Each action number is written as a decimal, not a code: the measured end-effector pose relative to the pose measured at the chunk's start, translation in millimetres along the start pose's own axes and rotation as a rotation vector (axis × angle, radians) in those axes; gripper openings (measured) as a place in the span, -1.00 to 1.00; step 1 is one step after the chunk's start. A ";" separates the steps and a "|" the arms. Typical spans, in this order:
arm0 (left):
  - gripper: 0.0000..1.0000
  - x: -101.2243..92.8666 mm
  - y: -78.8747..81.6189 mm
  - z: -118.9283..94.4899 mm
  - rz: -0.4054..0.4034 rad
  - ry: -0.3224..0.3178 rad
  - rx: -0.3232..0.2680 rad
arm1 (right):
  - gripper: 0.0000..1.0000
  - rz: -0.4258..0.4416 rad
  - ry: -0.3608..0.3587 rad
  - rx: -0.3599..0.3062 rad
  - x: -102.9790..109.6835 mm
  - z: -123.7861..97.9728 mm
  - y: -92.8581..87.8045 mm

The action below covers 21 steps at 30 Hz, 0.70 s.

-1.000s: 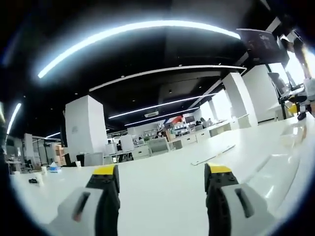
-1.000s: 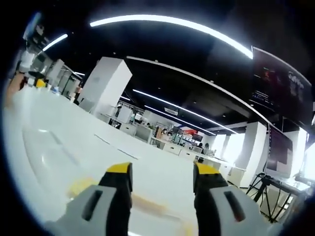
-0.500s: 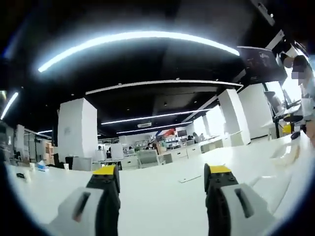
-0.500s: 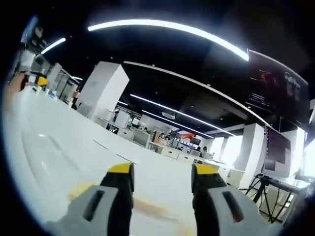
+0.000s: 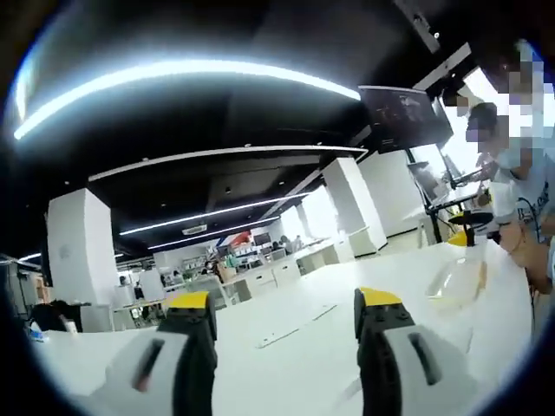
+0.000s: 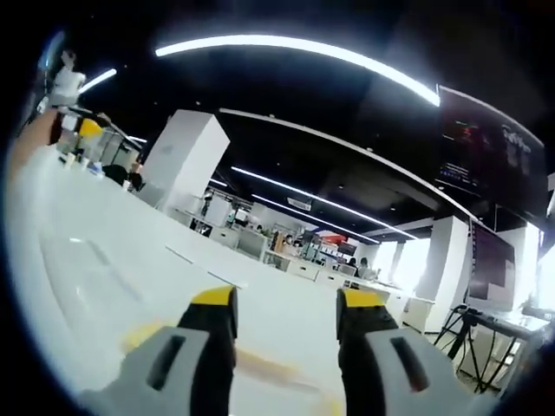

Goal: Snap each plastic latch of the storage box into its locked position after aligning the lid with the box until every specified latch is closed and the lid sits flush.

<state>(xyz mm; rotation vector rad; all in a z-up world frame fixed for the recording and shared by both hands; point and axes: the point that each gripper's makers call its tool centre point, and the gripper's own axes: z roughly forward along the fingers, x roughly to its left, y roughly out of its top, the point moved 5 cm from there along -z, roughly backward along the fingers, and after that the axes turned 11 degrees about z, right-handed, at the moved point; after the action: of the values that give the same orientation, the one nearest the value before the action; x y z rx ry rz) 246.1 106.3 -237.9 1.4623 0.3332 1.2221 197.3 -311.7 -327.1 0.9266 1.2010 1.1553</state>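
Left gripper [image 5: 286,314] is up and level over the white table [image 5: 295,364], its two yellow-tipped jaws standing wide apart with nothing between them, just bare tabletop showing in the gap. Out to the right of that view, near the table's far edge, sits a clear plastic piece [image 5: 458,282], see-through and curved, most likely part of the storage box, though whether it is the lid or the box I cannot tell; it lies well apart from the jaws. Beside it a person [image 5: 525,186] in a light shirt stands at the table's edge. Beyond, a white pillar [image 5: 80,251], long ceiling lights [image 5: 182,74] and a dark hanging screen [image 5: 403,117]. Over to the right gripper [image 6: 284,310]: same story, jaws spread wide and holding nothing, pointing across the table [image 6: 104,286]. Under and between its jaws there is a blurred yellowish streak [image 6: 260,362] on the white surface, too soft to say what it is. To the left of those jaws a faint clear outline [image 6: 87,269] lies flat on the table, possibly the box's see-through plastic, hard to make out. A tripod [image 6: 455,329] stands at the far right, and a white pillar [image 6: 182,160] rises behind the table.
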 end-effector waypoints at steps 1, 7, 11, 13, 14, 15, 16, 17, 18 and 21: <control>0.30 -6.4 3.6 6.8 -0.005 -0.031 -0.007 | -0.09 0.000 0.000 0.004 -0.1 0.5 -1.0; 0.30 -43.1 9.2 31.2 -0.020 -0.192 0.006 | -0.11 -0.027 -0.015 0.031 1.3 5.1 -6.4; 0.31 -59.2 13.7 43.2 0.006 -0.245 0.010 | -0.12 -0.022 -0.007 0.045 0.7 7.0 -9.0; 0.31 -65.4 16.4 47.8 0.006 -0.278 0.008 | -0.13 -0.025 -0.013 0.041 0.3 7.5 -8.8; 0.31 -69.8 16.9 49.0 0.004 -0.308 0.011 | -0.13 -0.026 -0.016 0.039 0.1 7.5 -8.7; 0.31 -76.9 18.2 51.5 -0.014 -0.354 0.021 | -0.13 -0.027 -0.018 0.039 0.0 8.0 -9.2; 0.31 -81.8 19.5 53.5 -0.028 -0.385 0.025 | -0.14 -0.027 -0.019 0.040 0.1 8.3 -9.6; 0.31 -86.2 21.3 55.4 -0.039 -0.411 0.022 | -0.14 -0.029 -0.019 0.043 0.1 9.0 -10.6; 0.31 -89.3 22.9 57.7 -0.043 -0.423 0.017 | -0.14 -0.031 -0.019 0.047 0.4 9.7 -11.4; 0.31 -99.5 23.1 65.7 -0.028 -0.453 0.027 | -0.15 -0.037 -0.016 0.054 1.4 10.7 -13.5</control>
<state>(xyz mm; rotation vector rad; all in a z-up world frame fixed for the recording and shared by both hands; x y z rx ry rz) 248.0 -14.0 -254.3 1.7012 0.0613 0.8340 210.1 -312.5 -338.8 0.9493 1.2365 1.0887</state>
